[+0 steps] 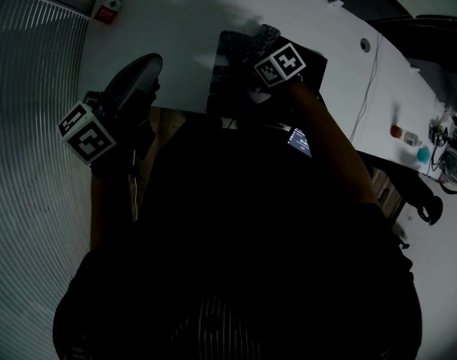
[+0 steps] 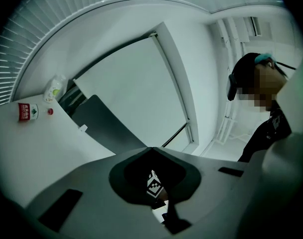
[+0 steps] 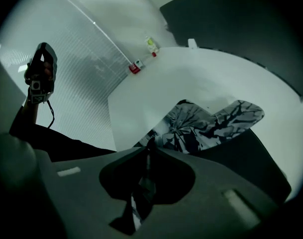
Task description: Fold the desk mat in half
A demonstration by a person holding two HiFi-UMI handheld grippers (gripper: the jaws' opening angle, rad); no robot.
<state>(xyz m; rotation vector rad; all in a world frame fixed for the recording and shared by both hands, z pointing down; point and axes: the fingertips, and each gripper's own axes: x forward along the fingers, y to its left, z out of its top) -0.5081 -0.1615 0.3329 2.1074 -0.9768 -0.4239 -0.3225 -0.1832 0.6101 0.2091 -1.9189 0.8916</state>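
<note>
Desk mat [image 3: 211, 126], marble-patterned on top and dark underneath, lies bunched and partly lifted on the white table [image 3: 191, 78]. It looks thin, light and floppy, so it should bend readily but may sag and crease; an edge or corner seems the best hold, carried over to the opposite edge. The right gripper [image 3: 149, 146] has its jaws pinched on the mat's near edge. The left gripper [image 2: 151, 148] is off the table, jaws together on nothing
</note>
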